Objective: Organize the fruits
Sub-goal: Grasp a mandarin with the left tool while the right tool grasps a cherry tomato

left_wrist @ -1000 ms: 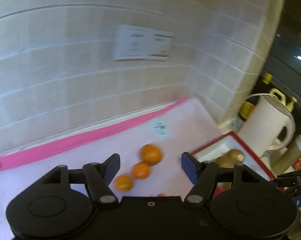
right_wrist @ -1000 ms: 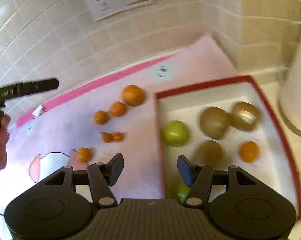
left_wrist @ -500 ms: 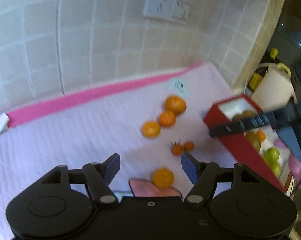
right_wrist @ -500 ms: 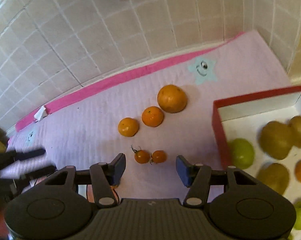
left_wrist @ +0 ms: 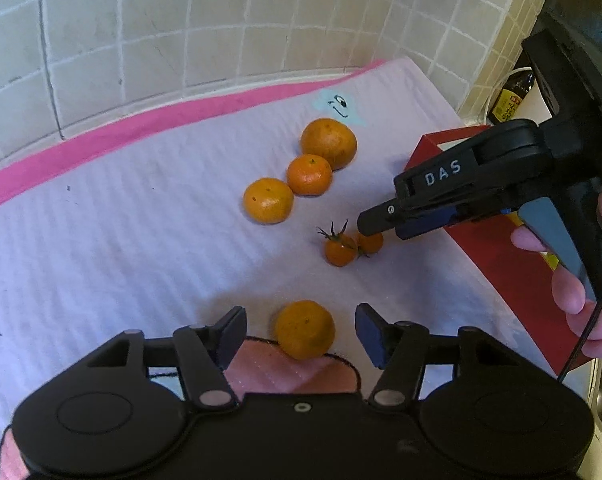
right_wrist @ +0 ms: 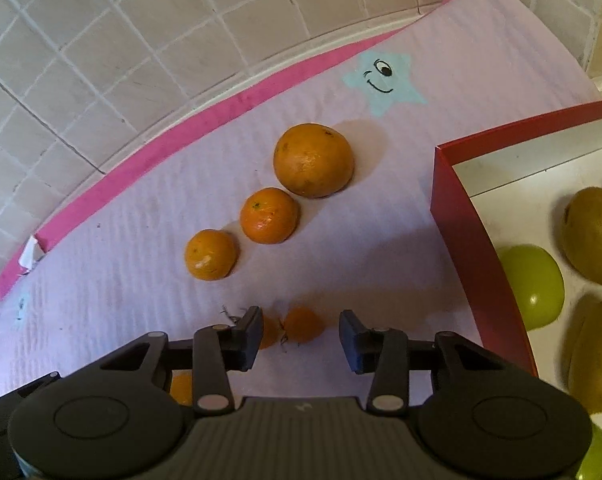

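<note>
Three oranges lie in a diagonal row on the lilac mat (left_wrist: 101, 240): a large one (right_wrist: 313, 160), a middle one (right_wrist: 269, 216) and a small one (right_wrist: 211, 254). Two orange cherry tomatoes (left_wrist: 340, 248) lie below them. My right gripper (right_wrist: 299, 336) is open, low over the mat, with one tomato (right_wrist: 303, 325) between its fingers; it shows in the left wrist view (left_wrist: 375, 220) too. My left gripper (left_wrist: 301, 336) is open with a separate orange (left_wrist: 305, 329) between its fingers.
A red box with a white inside (right_wrist: 461, 216) stands at the right, holding kiwis (right_wrist: 593, 236) and green fruit (right_wrist: 535, 284). A tiled wall (left_wrist: 181, 32) backs the mat. A dark bottle (left_wrist: 511, 98) stands behind the box.
Both grippers have come down and closer to the mat. My right gripper moved left from over the box to the tomatoes. My left gripper closed in on the near orange.
</note>
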`<state>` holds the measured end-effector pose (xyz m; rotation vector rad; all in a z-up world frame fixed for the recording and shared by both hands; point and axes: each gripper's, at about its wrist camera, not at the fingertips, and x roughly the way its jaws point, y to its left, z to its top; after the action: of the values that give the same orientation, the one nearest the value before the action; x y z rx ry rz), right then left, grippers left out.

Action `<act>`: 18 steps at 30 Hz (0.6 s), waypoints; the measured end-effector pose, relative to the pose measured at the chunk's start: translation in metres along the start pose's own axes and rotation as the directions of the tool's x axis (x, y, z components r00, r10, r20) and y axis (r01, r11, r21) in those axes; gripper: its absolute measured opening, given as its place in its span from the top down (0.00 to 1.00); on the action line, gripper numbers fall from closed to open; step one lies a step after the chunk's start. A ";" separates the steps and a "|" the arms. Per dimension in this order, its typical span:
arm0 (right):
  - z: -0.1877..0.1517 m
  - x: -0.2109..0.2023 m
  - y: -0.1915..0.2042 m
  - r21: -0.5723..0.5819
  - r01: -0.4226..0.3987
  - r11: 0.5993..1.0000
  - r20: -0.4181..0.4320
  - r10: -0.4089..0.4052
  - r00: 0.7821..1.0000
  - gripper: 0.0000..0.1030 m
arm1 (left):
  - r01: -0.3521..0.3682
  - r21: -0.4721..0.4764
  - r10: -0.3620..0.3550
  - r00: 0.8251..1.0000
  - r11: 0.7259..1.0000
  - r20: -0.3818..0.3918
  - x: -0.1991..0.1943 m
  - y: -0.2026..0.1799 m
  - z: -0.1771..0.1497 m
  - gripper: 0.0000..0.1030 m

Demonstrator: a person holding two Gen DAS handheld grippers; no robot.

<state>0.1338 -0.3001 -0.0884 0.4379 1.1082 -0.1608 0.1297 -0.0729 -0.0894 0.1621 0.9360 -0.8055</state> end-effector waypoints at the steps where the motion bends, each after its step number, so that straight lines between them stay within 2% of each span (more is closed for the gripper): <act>1: 0.000 0.002 0.002 -0.014 0.019 1.000 -0.005 -0.019 1.000 0.71 | 0.004 -0.002 -0.004 1.000 1.000 -0.003 0.002 0.000 0.000 0.34; 6: -0.002 0.009 0.006 -0.029 0.004 1.000 -0.018 -0.004 1.000 0.72 | 0.020 -0.003 -0.020 1.000 1.000 -0.022 0.009 -0.003 -0.001 0.36; 12: 0.000 0.014 0.006 -0.031 0.009 0.999 -0.022 -0.010 1.000 0.73 | 0.019 -0.018 -0.019 0.999 1.000 -0.028 0.011 -0.006 -0.002 0.43; 18: -0.002 0.014 0.003 -0.015 -0.016 1.000 -0.025 0.016 1.000 0.78 | -0.004 -0.018 0.004 1.000 1.000 -0.030 0.013 -0.007 -0.003 0.58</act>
<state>0.1399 -0.2952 -0.1009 0.4358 1.1298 -0.1331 0.1275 -0.0831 -0.0999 0.1611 0.9709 -0.7928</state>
